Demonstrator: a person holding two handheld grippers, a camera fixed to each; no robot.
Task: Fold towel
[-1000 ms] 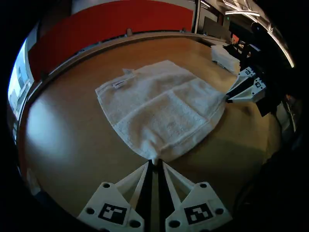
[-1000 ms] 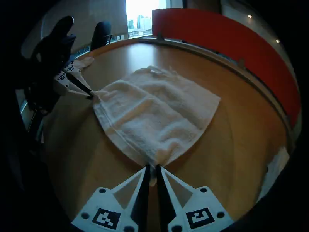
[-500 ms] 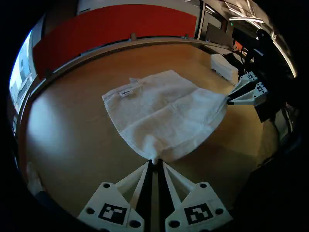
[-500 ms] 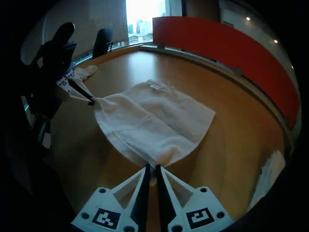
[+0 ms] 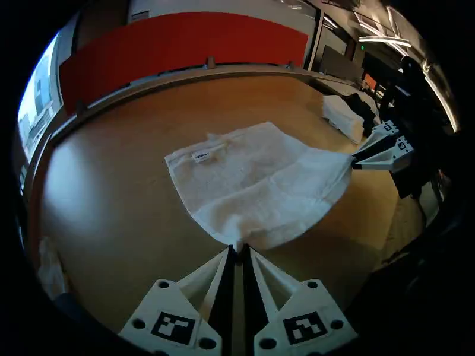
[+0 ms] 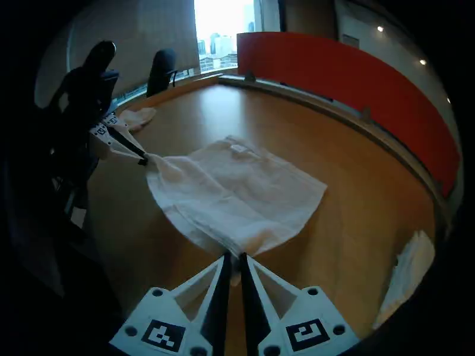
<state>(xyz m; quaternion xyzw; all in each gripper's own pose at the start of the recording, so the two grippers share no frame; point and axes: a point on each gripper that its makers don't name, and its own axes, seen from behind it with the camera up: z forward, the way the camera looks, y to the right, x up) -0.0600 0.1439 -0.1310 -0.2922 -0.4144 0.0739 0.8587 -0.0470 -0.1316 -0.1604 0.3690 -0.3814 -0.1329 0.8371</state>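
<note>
Over the table (image 5: pixel 119 196), left gripper (image 5: pixel 239 249) and right gripper (image 6: pixel 233 256) each clamp a towel (image 5: pixel 261 178) corner, tips hidden

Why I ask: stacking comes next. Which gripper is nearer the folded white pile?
Right. The right gripper, pinching the towel, is just beside the folded pile; the left gripper is across the towel from it.

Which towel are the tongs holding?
The big spread-out towel in the middle: left tongs and right tongs each pinch a corner. The folded stack and the crumpled cloth lie untouched nearby.
</note>
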